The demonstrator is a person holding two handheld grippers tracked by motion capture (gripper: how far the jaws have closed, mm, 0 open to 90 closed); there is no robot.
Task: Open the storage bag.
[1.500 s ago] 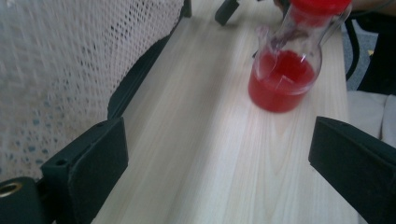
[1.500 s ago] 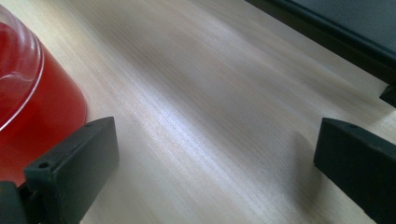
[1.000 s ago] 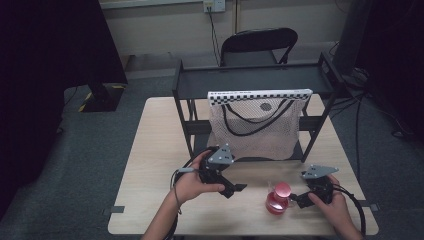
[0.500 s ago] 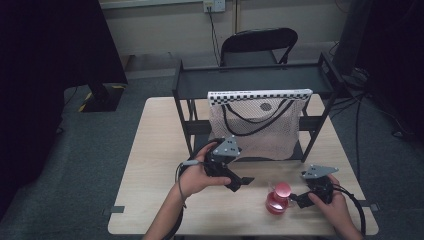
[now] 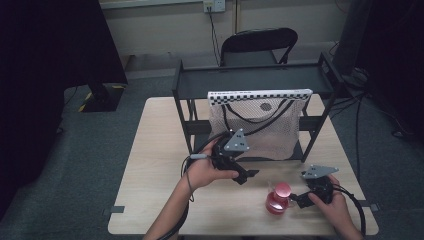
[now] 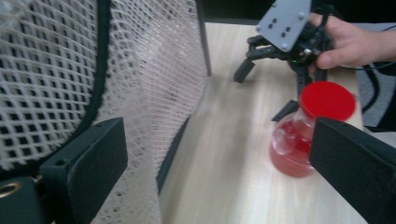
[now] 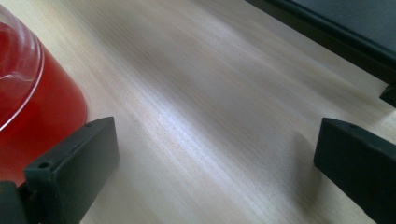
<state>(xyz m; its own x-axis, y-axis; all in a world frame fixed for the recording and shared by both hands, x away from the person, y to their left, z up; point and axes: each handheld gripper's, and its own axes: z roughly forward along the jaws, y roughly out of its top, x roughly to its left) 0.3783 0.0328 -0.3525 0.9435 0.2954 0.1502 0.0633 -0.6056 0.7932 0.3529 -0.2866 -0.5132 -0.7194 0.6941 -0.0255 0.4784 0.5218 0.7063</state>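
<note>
Left gripper (image 5: pixel 248 175), jaws wide & empty, at the mesh bag (image 5: pixel 260 125) hung from the rack (image 5: pixel 250 80). Right gripper (image 5: pixel 296 199), jaws apart, nothing held, beside the red-capped flask (image 5: pixel 278 199) near the table (image 5: pixel 160 150) front edge. Bagging judged not yet begun: flask ungrasped.

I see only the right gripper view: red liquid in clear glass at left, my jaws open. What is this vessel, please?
Observer: A small flask with a red cap, shown in the left gripper view.
Operator: Where is the left gripper?
Observer: The left gripper is open, beside a white mesh bag.
Operator: How does the bag stay up?
Observer: It hangs from a black rack on the table.
</note>
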